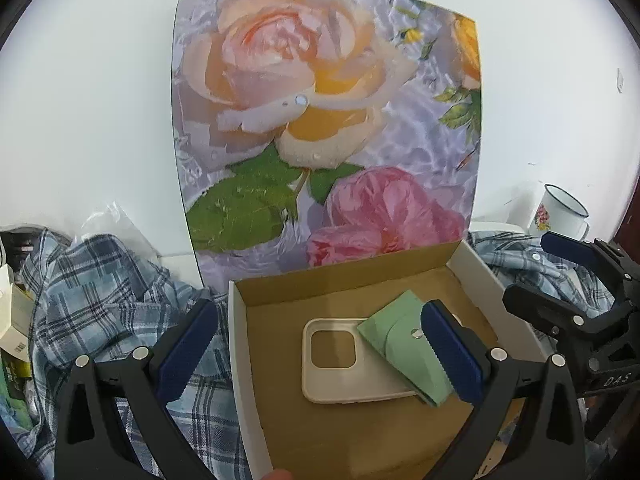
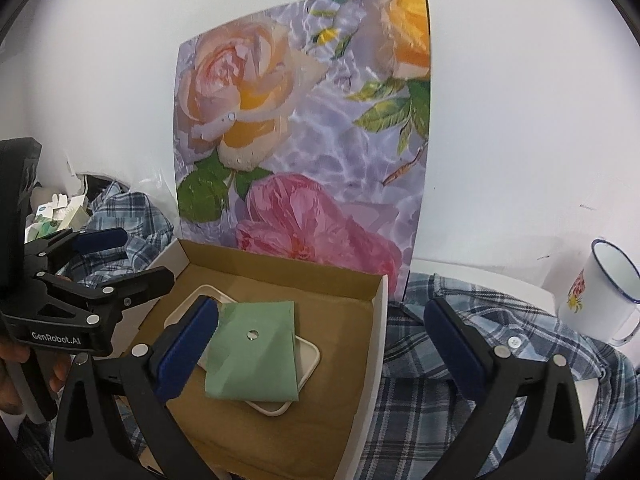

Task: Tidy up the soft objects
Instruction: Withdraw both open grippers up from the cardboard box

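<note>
An open cardboard box sits on a blue plaid shirt. On its floor lies a cream phone case. A green snap pouch rests across the case's right part. My left gripper hovers open over the box's left wall, gripping nothing. My right gripper hovers open over the box's right wall, also gripping nothing. Neither one touches the pouch or the case.
The box's lid, printed with roses, stands upright against a white wall. An enamel mug stands at the right. Packets and clutter pile up at the left. A hand holds the left gripper's handle.
</note>
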`<state>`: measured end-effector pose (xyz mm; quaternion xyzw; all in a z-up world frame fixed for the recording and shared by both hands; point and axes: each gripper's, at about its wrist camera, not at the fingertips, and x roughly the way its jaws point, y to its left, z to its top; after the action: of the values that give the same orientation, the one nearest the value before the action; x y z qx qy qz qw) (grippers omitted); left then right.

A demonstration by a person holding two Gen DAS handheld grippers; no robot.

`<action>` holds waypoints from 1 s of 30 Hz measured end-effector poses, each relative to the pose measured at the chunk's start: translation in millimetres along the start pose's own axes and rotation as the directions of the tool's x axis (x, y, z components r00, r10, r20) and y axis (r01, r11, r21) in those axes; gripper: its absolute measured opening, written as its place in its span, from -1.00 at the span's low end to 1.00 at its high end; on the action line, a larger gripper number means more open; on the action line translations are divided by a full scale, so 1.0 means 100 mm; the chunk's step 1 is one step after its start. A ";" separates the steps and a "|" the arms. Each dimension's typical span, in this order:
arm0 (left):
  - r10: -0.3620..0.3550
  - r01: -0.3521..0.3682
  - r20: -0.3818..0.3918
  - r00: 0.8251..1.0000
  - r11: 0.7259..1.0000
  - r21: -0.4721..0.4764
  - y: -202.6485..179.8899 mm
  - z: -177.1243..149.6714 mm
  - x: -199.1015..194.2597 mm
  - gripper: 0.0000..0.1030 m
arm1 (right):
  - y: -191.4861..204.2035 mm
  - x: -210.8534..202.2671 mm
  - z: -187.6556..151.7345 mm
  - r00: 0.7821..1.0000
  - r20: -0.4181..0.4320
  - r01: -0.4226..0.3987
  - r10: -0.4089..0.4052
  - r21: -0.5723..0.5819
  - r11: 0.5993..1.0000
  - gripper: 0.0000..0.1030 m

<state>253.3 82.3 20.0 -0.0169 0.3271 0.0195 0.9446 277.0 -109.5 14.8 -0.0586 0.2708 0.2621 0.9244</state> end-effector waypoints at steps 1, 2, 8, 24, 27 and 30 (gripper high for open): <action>-0.001 0.001 0.005 1.000 1.000 0.002 -0.01 0.01 -0.03 1.00 | 0.00 -0.02 0.01 1.000 0.005 0.001 -0.001 0.000 1.000 0.99; -0.004 0.004 0.009 1.000 1.000 0.004 -0.02 0.02 -0.04 1.00 | 0.00 -0.04 0.03 1.000 0.009 0.001 -0.001 0.000 1.000 0.99; -0.008 0.007 0.043 0.999 1.000 0.025 -0.08 0.07 -0.19 1.00 | 0.04 -0.19 0.10 0.999 0.040 0.011 -0.010 -0.012 1.000 0.99; -0.040 0.034 0.146 0.988 0.998 0.048 -0.24 0.25 -0.73 1.00 | 0.20 -0.73 0.36 0.991 0.131 0.006 0.000 -0.044 0.999 0.99; -0.044 0.036 0.169 0.985 0.998 0.050 -0.31 0.28 -0.88 1.00 | 0.22 -0.88 0.41 0.989 0.148 -0.001 0.007 -0.044 0.999 0.99; -0.058 0.049 0.188 0.981 0.998 0.050 -0.34 0.30 -1.01 1.00 | 0.23 -1.03 0.46 0.985 0.175 0.008 -0.001 -0.038 0.999 0.99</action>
<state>194.3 47.3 107.2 -0.0023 0.2358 -0.0118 0.9717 212.8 -124.7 109.8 -0.0541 0.1835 0.2693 0.9439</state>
